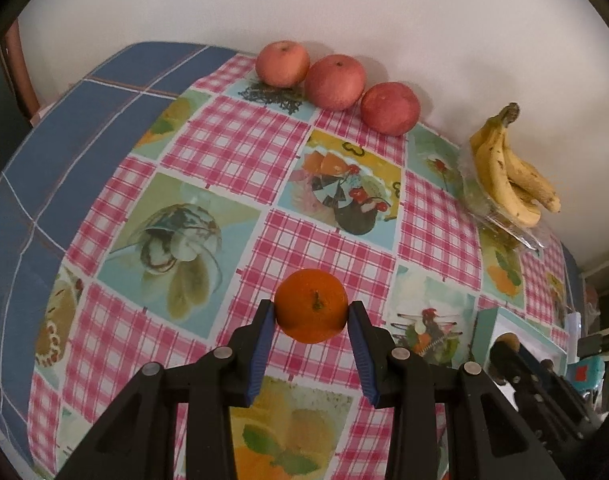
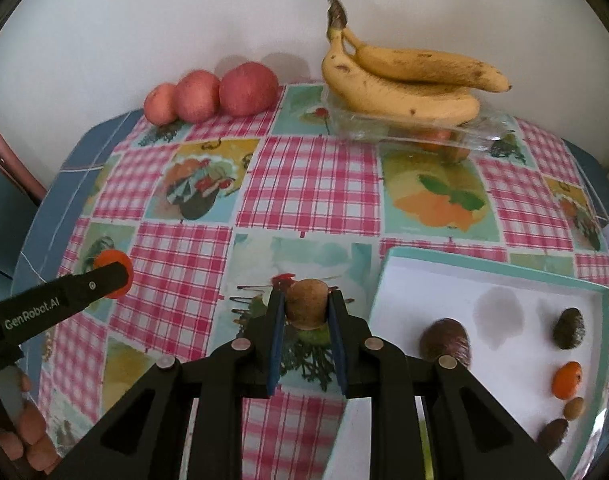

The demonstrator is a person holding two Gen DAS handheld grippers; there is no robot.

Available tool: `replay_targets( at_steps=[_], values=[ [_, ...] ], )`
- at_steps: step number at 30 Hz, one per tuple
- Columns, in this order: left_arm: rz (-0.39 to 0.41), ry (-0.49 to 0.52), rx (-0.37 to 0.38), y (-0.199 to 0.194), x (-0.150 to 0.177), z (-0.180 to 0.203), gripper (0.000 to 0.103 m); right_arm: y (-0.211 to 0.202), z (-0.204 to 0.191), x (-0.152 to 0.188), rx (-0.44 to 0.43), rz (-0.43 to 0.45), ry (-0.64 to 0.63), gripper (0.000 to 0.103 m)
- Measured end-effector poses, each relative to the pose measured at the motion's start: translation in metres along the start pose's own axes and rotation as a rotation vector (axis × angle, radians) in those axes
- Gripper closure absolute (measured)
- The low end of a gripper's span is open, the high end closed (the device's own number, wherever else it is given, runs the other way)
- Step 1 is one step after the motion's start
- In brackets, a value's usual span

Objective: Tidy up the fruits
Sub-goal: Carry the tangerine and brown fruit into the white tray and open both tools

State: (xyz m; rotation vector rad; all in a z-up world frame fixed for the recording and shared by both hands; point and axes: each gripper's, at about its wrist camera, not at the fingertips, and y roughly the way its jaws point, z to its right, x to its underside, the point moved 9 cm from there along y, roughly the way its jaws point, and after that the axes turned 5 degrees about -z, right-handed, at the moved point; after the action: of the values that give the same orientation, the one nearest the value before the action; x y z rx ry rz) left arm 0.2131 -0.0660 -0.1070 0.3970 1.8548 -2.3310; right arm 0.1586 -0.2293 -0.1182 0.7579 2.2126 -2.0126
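My left gripper [image 1: 310,312] is shut on an orange mandarin [image 1: 311,305], held above the checked tablecloth; it also shows in the right wrist view [image 2: 112,274] at the left. My right gripper [image 2: 306,306] is shut on a brown kiwi [image 2: 306,304], held just left of the white tray [image 2: 444,280]. The tray holds a dark avocado [image 2: 444,340], another avocado [image 2: 569,328], a mandarin [image 2: 568,379] and two small brown fruits. Three red apples [image 1: 336,82] sit in a row by the wall. A bunch of bananas [image 2: 404,80] lies on a clear plastic box.
The clear plastic box [image 2: 476,134] under the bananas stands at the table's back right. The white wall [image 1: 304,8] runs close behind the fruit. A blue cloth [image 1: 64,152] covers the table's left side and edge. The tray's teal rim [image 1: 484,332] shows beside my left gripper.
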Motion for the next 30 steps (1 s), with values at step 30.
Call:
replay_targets(
  at_steps=[30],
  values=[
    [0.024, 0.327, 0.058, -0.037, 0.069, 0.134, 0.063, -0.101, 0.114, 0.042, 0.055, 0.096, 0.192, 0.080]
  ],
)
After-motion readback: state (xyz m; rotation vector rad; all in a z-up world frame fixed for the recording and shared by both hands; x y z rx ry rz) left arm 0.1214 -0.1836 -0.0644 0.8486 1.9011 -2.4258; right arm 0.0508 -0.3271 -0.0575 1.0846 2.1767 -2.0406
